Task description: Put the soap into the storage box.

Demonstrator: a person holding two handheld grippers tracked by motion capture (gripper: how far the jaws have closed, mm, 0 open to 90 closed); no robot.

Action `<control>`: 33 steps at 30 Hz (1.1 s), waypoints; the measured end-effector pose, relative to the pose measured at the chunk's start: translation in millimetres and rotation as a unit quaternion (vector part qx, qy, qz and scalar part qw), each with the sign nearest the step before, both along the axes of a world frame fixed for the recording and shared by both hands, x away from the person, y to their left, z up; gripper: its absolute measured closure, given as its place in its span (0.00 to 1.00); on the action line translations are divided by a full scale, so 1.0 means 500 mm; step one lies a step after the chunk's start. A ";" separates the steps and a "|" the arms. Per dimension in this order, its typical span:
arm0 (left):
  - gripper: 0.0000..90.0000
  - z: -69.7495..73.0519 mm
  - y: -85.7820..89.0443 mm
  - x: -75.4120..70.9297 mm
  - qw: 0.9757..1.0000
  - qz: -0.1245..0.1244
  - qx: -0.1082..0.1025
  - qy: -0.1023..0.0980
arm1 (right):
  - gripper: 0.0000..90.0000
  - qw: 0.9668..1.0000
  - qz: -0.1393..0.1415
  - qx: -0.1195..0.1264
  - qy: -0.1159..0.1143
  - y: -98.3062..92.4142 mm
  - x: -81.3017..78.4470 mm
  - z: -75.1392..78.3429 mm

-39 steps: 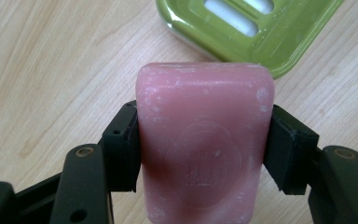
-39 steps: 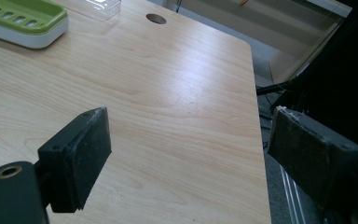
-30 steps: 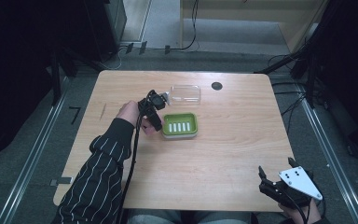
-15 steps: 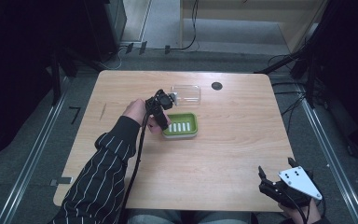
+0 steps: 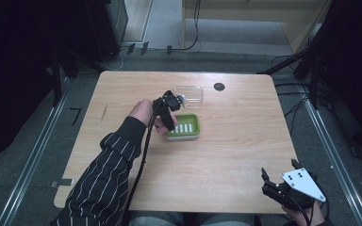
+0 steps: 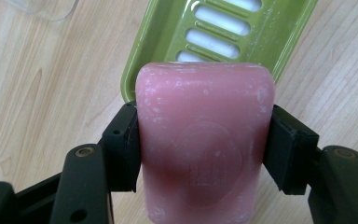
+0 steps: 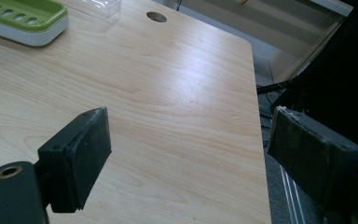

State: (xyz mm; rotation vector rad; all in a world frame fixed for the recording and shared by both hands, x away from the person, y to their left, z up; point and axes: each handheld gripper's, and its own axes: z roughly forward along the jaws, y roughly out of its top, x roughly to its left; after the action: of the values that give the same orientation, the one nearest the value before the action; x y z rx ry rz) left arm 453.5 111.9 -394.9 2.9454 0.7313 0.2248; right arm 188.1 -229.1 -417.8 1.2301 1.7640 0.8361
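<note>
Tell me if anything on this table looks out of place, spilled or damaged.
Nothing stands out. The left gripper holds a pink soap bar squarely over the near edge of the green soap dish, which sits flat. The bar's whitish scuffs look like ordinary wear. The clear lid lies beside the dish.

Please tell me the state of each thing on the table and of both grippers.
Pink soap bar: clamped in the left gripper, above the dish edge.
Green soap dish: empty, slots bare.
Clear lid: lying on the table behind the dish.
Left gripper: shut on the soap.
Right gripper: open, holding nothing.
</note>
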 end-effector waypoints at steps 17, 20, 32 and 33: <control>0.43 -0.011 -0.034 0.010 0.999 -0.036 0.001 -0.019 | 0.15 1.000 -0.002 0.000 0.001 -0.001 -0.001 0.000; 0.43 -0.013 -0.038 0.012 0.999 -0.048 0.005 -0.022 | 0.15 1.000 -0.002 0.000 0.001 -0.001 -0.001 0.000; 0.43 -0.023 -0.055 0.011 0.996 -0.090 0.002 -0.028 | 0.15 1.000 -0.002 -0.002 0.001 -0.001 -0.001 -0.001; 0.43 -0.023 -0.056 0.011 0.995 -0.091 0.001 -0.028 | 0.15 1.000 -0.002 -0.002 0.001 -0.001 -0.001 -0.001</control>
State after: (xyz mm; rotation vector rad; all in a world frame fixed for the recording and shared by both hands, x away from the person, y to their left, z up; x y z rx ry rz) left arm 459.0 83.8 -406.7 2.9697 0.4532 0.2917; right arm 187.6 -229.7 -418.0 1.2310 1.7636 0.8294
